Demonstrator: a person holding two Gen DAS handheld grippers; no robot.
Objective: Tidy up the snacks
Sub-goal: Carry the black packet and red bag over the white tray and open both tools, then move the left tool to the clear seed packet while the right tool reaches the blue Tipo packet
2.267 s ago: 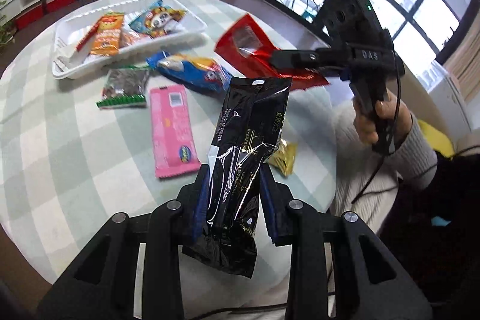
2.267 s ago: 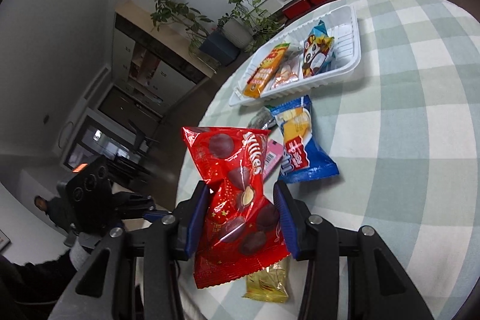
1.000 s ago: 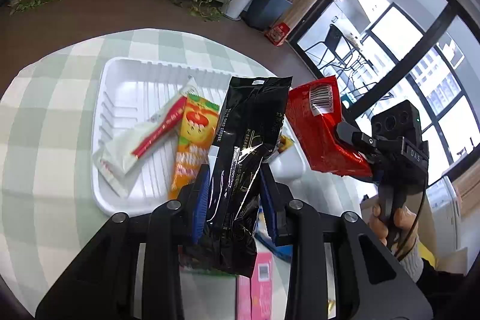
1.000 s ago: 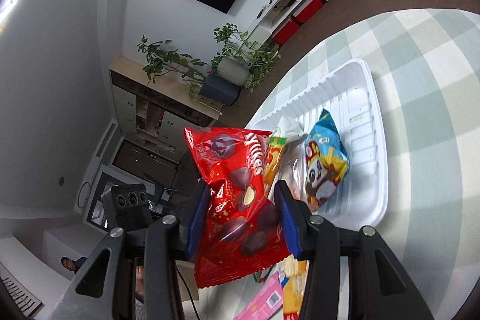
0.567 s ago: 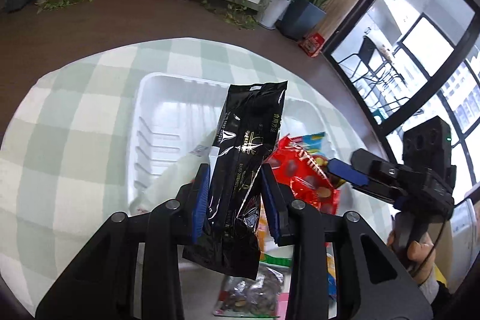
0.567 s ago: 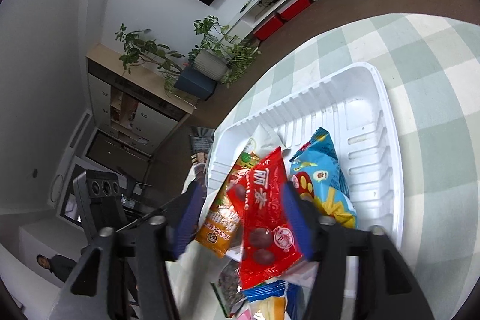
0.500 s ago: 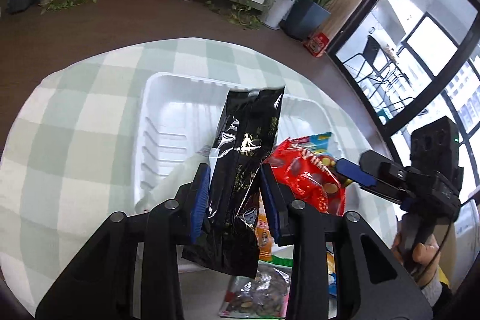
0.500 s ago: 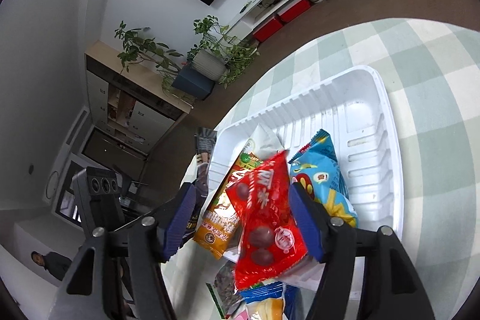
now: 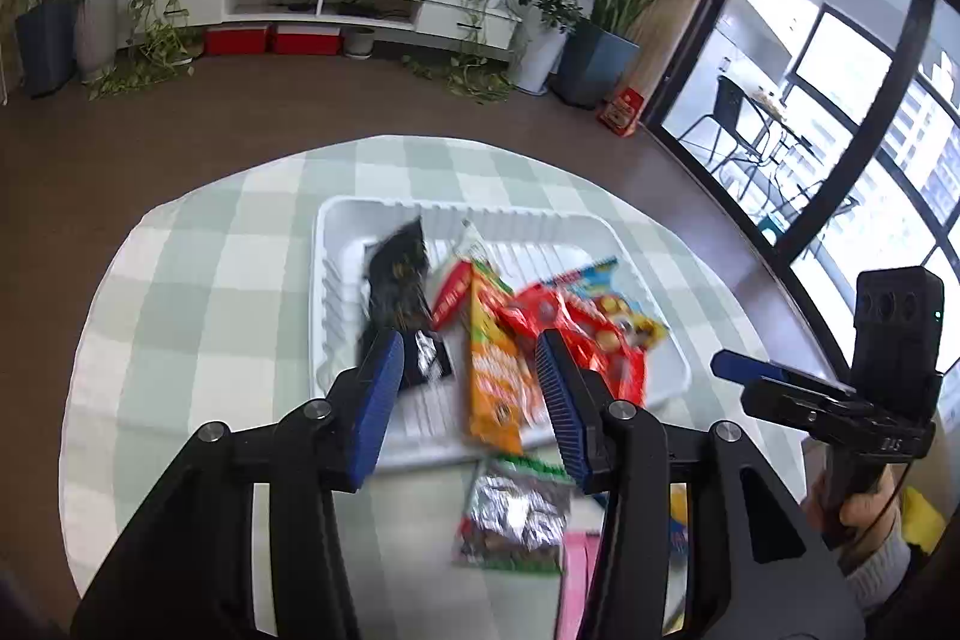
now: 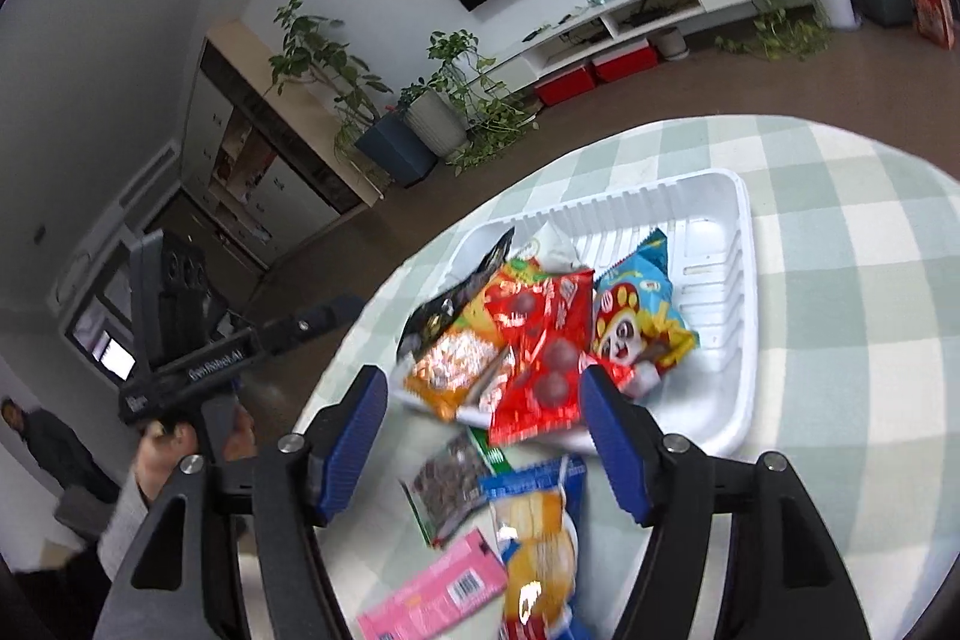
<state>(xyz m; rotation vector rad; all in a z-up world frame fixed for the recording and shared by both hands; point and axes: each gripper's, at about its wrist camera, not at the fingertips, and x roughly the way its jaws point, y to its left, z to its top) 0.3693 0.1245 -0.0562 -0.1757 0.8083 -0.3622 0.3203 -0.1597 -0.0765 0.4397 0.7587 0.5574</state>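
A white tray (image 9: 336,244) (image 10: 729,214) on the checked round table holds several snack packs. The black pack (image 9: 399,292) (image 10: 447,301) lies at its left side, the red chocolate pack (image 9: 591,334) (image 10: 543,346) in the middle, beside an orange pack (image 9: 492,370) (image 10: 453,358) and a blue panda pack (image 10: 642,316). My left gripper (image 9: 468,400) is open and empty above the tray's near edge. My right gripper (image 10: 486,436) is open and empty just in front of the tray.
On the table (image 9: 198,316) in front of the tray lie a green-edged foil pack (image 9: 516,520) (image 10: 450,484), a pink pack (image 10: 438,598) and a blue-and-yellow pack (image 10: 540,526). The right gripper's body shows in the left wrist view (image 9: 840,400). The table edge curves close on the left.
My left gripper opened and let the black pack fall into the tray. My right gripper, which had dropped the red pack, has opened wider and pulled back from the tray.
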